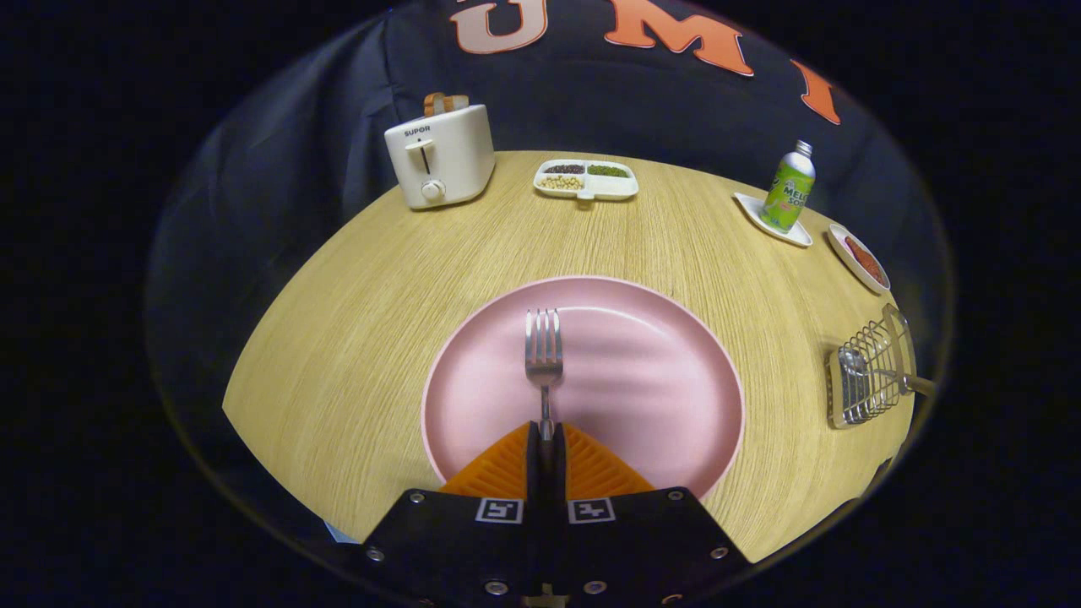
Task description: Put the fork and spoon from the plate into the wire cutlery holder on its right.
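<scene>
A silver fork (544,355) lies over the pink plate (659,380), tines pointing away from me. Its handle runs back between my fingers, and my gripper (545,432) is shut on that handle. To the right of the plate, near the table's edge, stands the wire cutlery holder (870,371). A spoon (855,363) rests inside it, its handle sticking out to the right. I cannot tell whether the fork touches the plate or hangs just above it.
A white toaster (439,156) with bread stands at the back left. A divided dish of beans (585,179) sits at the back middle. A green bottle (789,189) on a white tray and a small dish of red food (860,258) are back right.
</scene>
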### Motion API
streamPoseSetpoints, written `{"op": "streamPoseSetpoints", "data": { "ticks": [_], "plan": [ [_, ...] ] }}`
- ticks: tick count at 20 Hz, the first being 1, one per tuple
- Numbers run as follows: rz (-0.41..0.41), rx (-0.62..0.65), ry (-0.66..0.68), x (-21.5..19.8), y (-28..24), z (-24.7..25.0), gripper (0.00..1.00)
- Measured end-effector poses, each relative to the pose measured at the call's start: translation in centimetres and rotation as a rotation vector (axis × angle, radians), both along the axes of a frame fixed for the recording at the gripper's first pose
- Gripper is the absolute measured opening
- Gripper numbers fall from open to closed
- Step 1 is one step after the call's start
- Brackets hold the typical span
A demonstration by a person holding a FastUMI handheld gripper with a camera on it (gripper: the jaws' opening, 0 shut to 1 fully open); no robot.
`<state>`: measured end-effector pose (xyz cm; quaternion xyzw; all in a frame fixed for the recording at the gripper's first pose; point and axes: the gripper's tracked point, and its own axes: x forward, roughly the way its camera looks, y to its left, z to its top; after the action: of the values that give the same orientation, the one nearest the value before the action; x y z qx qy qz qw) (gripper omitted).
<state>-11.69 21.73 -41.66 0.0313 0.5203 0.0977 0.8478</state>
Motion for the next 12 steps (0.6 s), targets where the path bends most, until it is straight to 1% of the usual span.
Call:
{"op": "streamPoseSetpoints", "data": {
  "ticks": [5, 12],
  "plan": [
    [-0.074, 0.008, -0.072, 1.8, -3.4, 3.7, 0.05],
    [-0.179, -0.040, -0.196, 3.4, -11.7, 9.8, 0.05]
  ]
}}
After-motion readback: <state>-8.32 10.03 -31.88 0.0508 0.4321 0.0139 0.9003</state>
